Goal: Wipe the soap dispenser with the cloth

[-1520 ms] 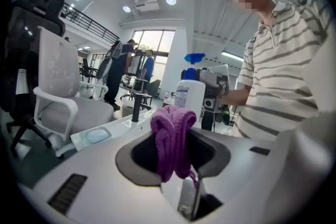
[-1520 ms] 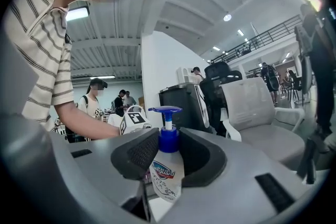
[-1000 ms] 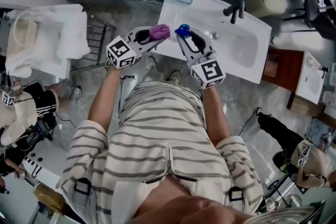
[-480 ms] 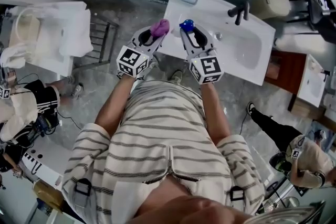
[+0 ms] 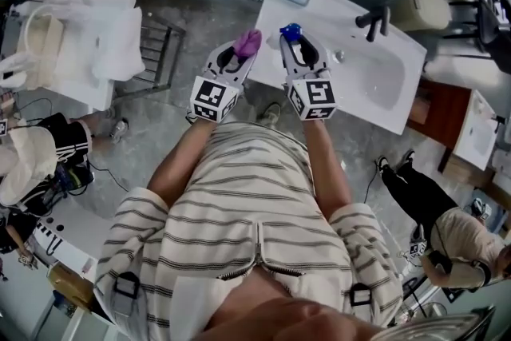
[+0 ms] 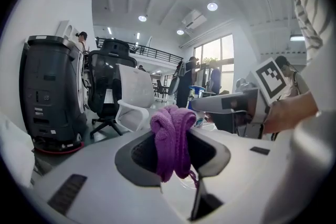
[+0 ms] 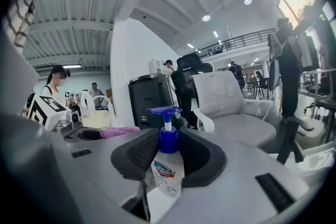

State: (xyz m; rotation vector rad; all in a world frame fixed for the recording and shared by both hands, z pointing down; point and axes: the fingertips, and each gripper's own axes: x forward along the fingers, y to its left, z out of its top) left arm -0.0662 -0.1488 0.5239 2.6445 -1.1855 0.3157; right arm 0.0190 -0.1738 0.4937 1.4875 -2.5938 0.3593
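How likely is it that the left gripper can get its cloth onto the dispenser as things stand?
Probably yes. The left gripper holds the cloth beside the right gripper, which grips the dispenser upright. Only open air shows between them, and the dispenser's pump and neck stick out past the jaws.

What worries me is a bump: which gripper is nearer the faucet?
Right. The right gripper is over the sink, short of the faucet; the left gripper is farther, at the sink's left edge.

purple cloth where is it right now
Head view, centre: the purple cloth is pinched in the left gripper, just left of the sink, beside the soap dispenser held in the right gripper.
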